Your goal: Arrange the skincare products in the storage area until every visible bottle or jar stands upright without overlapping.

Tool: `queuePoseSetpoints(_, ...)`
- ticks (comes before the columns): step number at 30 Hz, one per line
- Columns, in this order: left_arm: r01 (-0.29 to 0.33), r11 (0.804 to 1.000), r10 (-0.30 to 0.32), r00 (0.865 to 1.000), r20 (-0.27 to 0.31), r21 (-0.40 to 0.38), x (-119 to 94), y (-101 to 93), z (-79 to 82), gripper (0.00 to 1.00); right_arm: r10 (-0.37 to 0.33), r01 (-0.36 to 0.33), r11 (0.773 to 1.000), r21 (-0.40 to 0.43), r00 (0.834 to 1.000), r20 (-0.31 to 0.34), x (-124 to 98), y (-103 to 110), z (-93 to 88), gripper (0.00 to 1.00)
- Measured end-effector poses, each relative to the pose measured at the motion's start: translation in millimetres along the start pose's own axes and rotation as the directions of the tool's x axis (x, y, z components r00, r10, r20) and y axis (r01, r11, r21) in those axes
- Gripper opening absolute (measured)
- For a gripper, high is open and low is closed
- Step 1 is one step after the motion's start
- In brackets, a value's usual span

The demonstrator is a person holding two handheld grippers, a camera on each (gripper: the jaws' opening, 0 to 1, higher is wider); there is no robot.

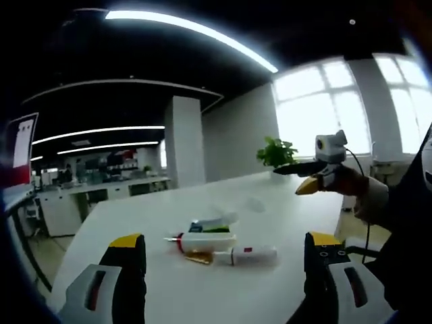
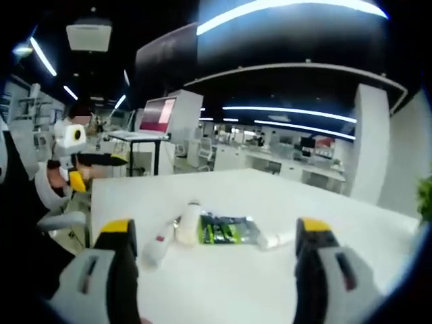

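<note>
Currently I see the white table (image 1: 283, 202) bearing skincare products (image 1: 223, 243) lying flat mid-surface: white tubes, a green-labelled packet (image 2: 226, 231). My left gripper (image 1: 226, 260) and right gripper (image 2: 216, 246) both gape wide, holding nothing.

Open-plan office: white meeting table (image 1: 283, 202), desk rows (image 1: 101, 189) w/ monitors, strip lights (image 1: 196, 30), big windows (image 1: 324, 108).
</note>
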State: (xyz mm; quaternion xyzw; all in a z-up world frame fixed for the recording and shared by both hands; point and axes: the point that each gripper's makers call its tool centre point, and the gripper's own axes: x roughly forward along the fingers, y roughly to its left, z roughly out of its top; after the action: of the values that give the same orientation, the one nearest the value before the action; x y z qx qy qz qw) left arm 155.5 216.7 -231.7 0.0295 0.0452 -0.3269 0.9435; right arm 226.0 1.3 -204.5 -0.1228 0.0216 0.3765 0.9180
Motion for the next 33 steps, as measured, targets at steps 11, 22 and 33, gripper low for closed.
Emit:
queuePoseSetpoints(11, 0.032, 0.999, -0.031, 0.997, -0.065, 0.025, 0, -0.4, 4.1, 0.99, 0.048, -0.048, 0.999, 0.021, 0.999, -0.009, 33, 7, 8.4, 0.98)
queuePoseSetpoints(22, 0.063, 0.998, -0.060, 0.995, -0.082, 0.031, -3, 1.6, 11.0, 0.99, 0.107, -0.105, 0.994, 0.041, 0.994, -0.031, 60, 26, 8.3, 0.93)
queuePoseSetpoints(33, 0.085, 0.996, -0.080, 0.990, -0.115, 0.040, -1, 0.5, 1.4, 0.99, 0.165, -0.161, 0.986, 0.052, 0.983, -0.083, 88, 34, 7.8, 0.87)
